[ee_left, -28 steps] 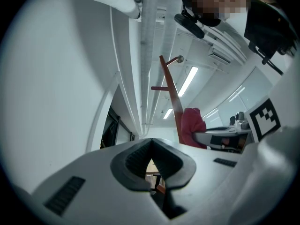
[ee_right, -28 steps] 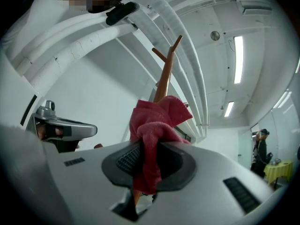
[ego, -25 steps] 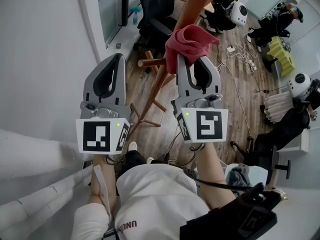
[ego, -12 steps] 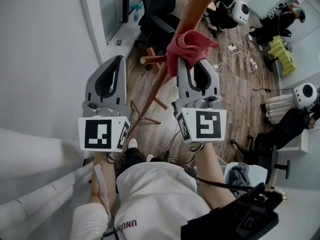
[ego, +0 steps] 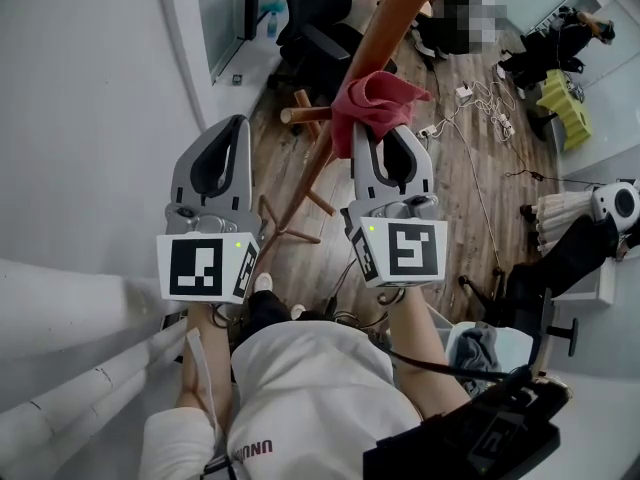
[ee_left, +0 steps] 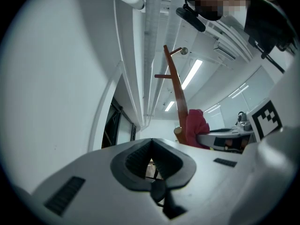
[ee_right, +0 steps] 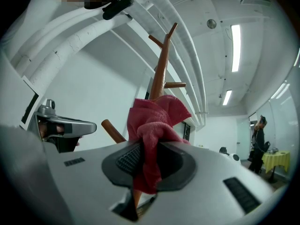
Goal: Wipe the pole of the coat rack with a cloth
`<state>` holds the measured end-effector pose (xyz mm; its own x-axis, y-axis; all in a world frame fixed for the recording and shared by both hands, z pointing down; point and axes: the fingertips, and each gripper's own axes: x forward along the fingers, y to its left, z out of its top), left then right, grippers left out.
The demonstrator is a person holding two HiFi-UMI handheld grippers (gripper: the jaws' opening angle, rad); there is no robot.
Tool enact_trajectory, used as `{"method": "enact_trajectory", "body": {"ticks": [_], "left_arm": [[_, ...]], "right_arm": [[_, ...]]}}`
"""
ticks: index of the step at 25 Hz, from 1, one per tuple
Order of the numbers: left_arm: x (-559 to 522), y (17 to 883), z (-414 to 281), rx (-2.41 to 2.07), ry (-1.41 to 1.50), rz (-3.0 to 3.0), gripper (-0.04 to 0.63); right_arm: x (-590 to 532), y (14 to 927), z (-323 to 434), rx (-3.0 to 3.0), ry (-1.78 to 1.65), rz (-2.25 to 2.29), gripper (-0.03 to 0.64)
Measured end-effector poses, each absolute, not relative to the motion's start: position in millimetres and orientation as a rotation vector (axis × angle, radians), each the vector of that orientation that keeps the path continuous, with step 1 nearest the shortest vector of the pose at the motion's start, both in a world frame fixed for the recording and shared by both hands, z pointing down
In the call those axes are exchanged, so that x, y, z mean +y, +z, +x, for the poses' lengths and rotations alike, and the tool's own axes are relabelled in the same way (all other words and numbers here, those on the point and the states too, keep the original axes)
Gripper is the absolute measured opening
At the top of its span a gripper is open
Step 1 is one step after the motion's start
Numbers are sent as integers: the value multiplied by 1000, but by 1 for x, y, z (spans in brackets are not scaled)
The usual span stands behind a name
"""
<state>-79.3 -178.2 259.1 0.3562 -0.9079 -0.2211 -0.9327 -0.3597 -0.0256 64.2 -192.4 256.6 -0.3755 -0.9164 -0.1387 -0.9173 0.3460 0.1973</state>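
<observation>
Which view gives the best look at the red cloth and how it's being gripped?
The right gripper view: the red cloth fills the centre, pinched between the jaws of the right gripper, with the pole rising behind it. The head view shows it only as a bunch from above; the left gripper view catches a small side glimpse.

The red cloth, clamped in the right gripper, has been drawn a short way down the coat-rack pole over the past second. It is now seen closer to the side peg than before. The right gripper has been pulled back slightly toward the person along with it. At the far right of the room, the white helmet has been carried steadily outward, and is now seen nearer and almost at the edge of the head view.
</observation>
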Motion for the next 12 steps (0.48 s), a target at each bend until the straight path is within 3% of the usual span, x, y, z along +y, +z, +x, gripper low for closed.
{"method": "enact_trajectory", "body": {"ticks": [12], "left_arm": [[-178, 272, -77, 1693, 233, -2501, 14]], "right_arm": [[-189, 294, 61, 2634, 273, -1790, 71]]}}
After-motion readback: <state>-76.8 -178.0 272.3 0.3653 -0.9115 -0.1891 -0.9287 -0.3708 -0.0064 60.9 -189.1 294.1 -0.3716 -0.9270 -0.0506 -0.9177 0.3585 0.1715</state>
